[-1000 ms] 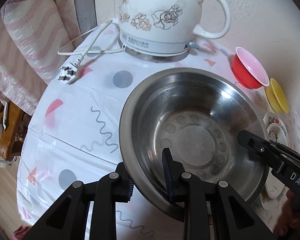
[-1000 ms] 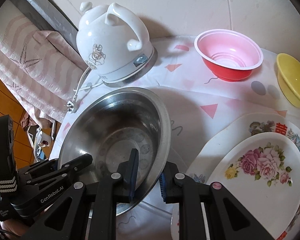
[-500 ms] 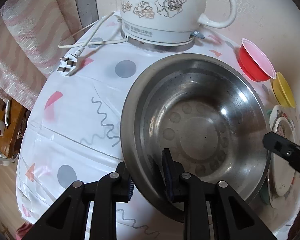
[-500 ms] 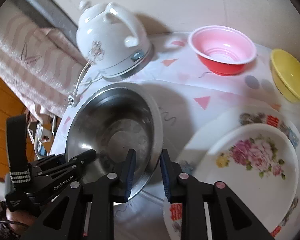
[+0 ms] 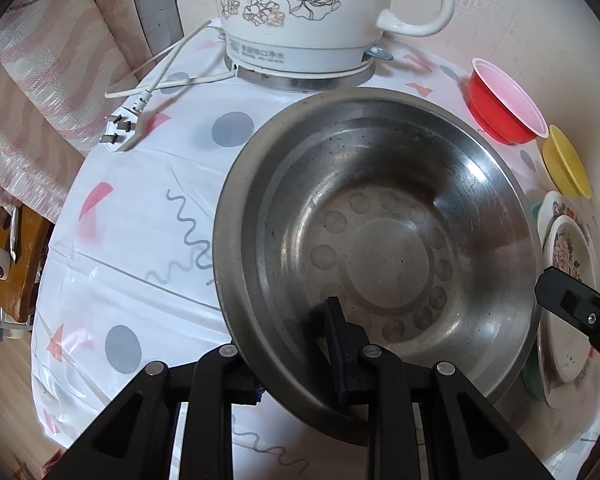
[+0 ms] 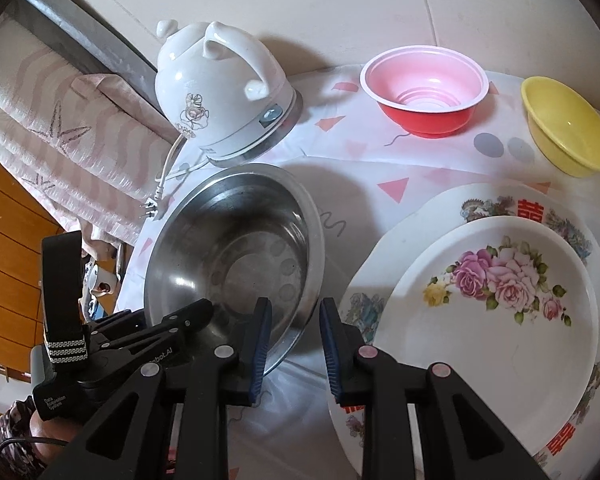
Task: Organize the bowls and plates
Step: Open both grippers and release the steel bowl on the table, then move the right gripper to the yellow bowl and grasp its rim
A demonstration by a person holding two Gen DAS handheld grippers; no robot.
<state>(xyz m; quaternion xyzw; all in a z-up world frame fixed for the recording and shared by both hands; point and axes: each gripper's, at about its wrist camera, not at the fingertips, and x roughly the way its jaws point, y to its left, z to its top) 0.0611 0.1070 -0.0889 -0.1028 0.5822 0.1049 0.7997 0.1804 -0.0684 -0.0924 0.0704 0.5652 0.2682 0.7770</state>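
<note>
Steel bowl (image 5: 380,240): near rim clamped by left gripper (image 5: 296,344), one finger inside. Right gripper (image 6: 294,336): parted, empty, bowl rim just left of it, stacked plates (image 6: 480,320) right.

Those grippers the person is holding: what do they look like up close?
Each is matte black plastic, with two angular fingers joined by silver rivets and lined with ribbed blue pads. The right wrist view shows the left gripper with small white lettering, a black-and-white patterned strap and a thin dark cable. The right gripper has the same build.
</note>
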